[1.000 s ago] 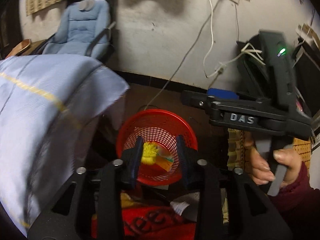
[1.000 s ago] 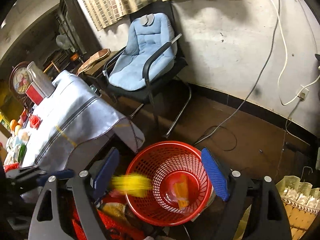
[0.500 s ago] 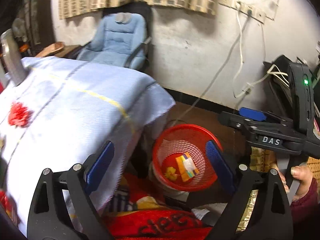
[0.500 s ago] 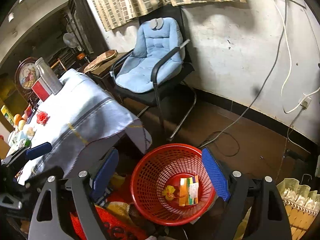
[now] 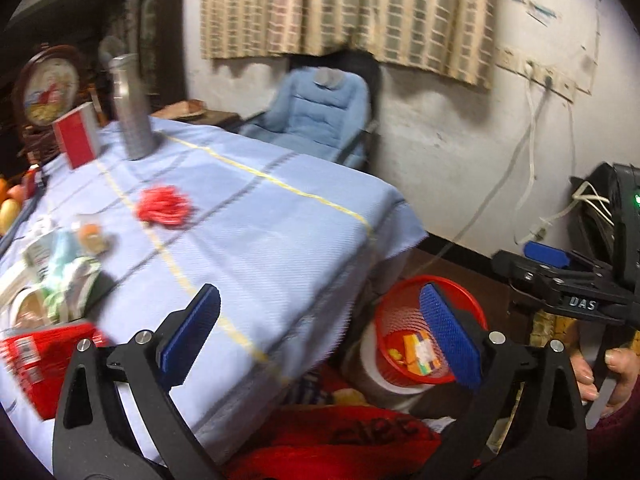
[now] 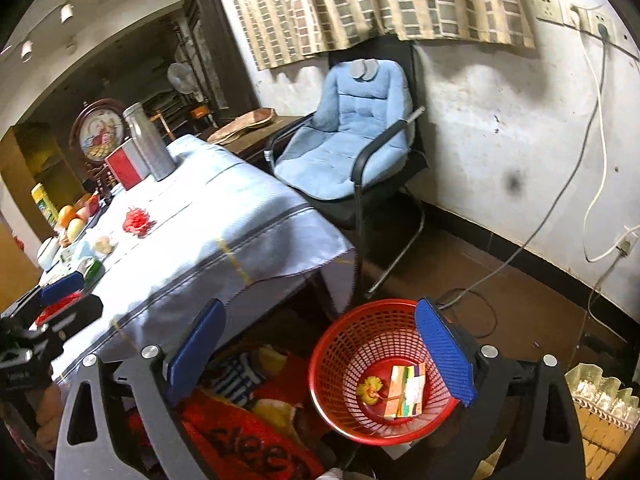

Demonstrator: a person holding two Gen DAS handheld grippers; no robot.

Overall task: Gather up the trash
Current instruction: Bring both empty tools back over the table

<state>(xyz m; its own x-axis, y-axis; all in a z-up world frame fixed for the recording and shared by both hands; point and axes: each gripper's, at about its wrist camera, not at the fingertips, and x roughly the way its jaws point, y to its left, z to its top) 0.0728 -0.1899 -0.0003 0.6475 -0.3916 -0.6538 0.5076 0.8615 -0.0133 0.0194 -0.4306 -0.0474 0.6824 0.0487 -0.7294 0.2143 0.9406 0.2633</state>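
Red basket (image 6: 352, 344), wrappers inside (grippers empty)

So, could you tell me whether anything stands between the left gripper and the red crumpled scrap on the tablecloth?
Nothing visible does. The red crumpled scrap lies alone on the light-blue tablecloth, with bare cloth between it and the left gripper, whose jaws have just been opening and hold nothing. The wrappers sit off to the side.

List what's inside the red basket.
In the basket: a small yellow piece and a flat multicoloured packet beside it. The right gripper's blue pad hides part of the far side; anything under the packet is unseen.
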